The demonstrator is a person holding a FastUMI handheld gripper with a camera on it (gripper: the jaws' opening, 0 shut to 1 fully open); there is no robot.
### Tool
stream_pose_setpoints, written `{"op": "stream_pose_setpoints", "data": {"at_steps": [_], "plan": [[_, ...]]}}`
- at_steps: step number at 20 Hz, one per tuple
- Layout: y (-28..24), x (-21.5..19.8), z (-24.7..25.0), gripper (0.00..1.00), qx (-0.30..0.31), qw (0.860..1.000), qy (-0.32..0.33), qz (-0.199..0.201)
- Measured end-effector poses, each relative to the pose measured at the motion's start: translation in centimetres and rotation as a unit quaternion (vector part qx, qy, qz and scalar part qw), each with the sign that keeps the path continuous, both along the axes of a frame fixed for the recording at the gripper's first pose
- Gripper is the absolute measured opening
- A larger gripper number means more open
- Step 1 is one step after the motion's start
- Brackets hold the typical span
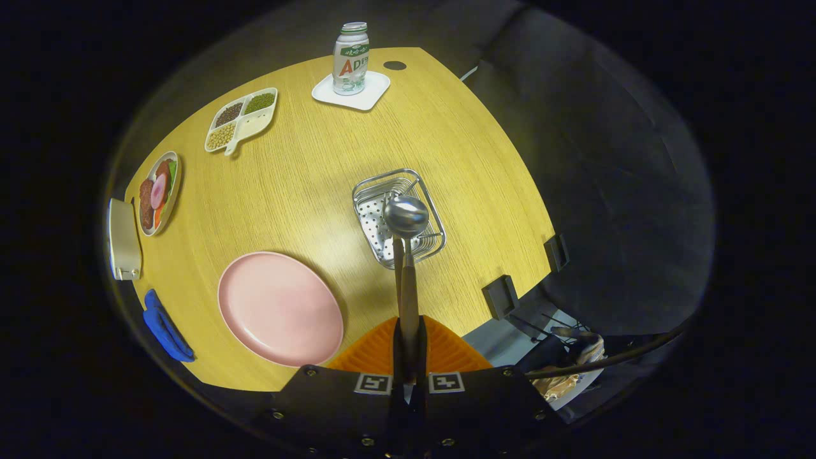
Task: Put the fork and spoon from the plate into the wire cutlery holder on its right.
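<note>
My fingers (409, 357) pinch the spoon (407, 255) by its handle, its bowl ahead over the wire cutlery holder (376, 191).

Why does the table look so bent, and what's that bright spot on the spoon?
In the gripper view, the fisheye lens bows the wooden table; lamp glare glints on the spoon bowl, held by the hand-held gripper above the wire cutlery holder; the pink plate shows a soft sheen, and the surroundings fall dark.
</note>
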State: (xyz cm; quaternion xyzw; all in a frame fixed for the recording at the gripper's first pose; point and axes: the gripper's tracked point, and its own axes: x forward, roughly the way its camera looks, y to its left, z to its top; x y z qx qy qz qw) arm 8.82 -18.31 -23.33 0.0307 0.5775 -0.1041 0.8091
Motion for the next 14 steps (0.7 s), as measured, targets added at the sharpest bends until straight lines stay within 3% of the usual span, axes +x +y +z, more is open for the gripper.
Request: {"op": "stream_pose_setpoints", "data": {"at_steps": [5, 14], "plan": [[-0.5, 0.2, 1.3, 0.22, -0.021, 1.000, -0.005, 0.010], [-0.2, -0.7, 1.6, 0.22, -0.027, 1.000, -0.011, 0.009]]}}
